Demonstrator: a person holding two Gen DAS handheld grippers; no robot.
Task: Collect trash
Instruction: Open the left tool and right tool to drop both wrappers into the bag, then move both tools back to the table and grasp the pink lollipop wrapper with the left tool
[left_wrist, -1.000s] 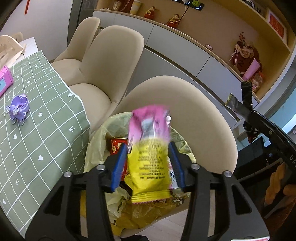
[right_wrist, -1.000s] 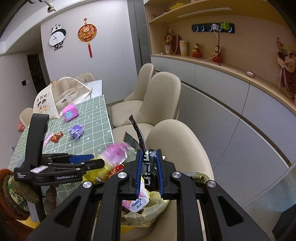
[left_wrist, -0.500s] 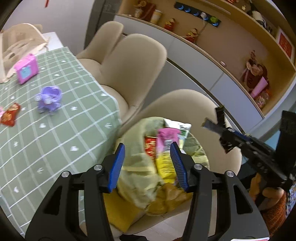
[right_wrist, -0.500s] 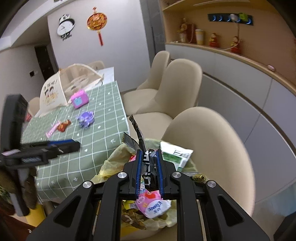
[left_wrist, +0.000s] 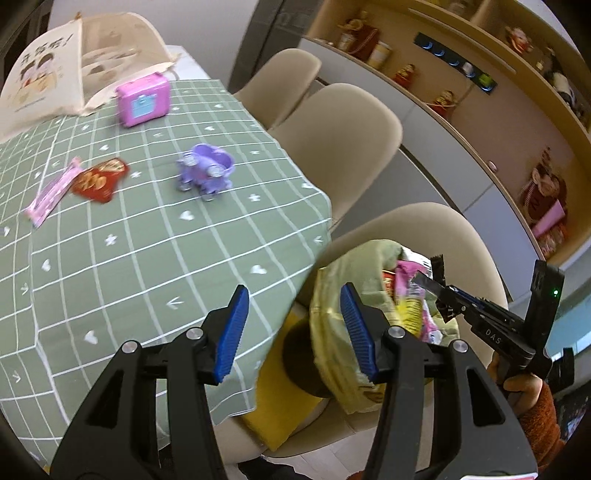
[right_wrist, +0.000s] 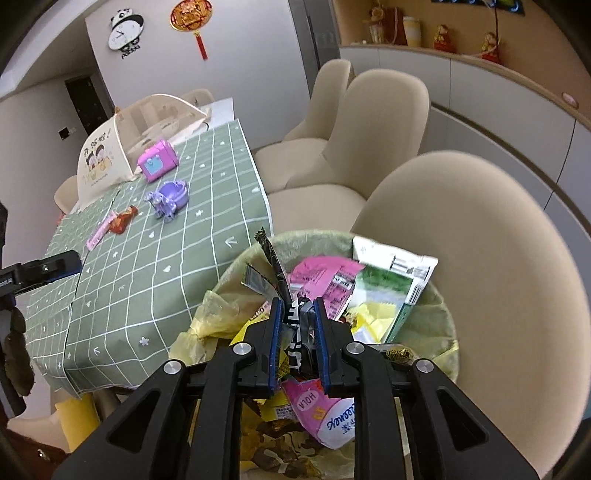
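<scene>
Swung tableward, empty left gripper (left_wrist: 291, 328) shows red wrapper (left_wrist: 99, 179) closer.

beige chairs (right_wrist: 388, 122), green checked tablecloth (left_wrist: 129, 258), wall shelves (left_wrist: 498, 55)

tablecloth (left_wrist: 147, 258): green, white grid | toy (left_wrist: 205, 171): purple | wrapper (left_wrist: 98, 179): red | chairs (right_wrist: 480, 258): beige

Three beige chairs (right_wrist: 388, 122), two wrappers (left_wrist: 99, 179) on the table
</scene>
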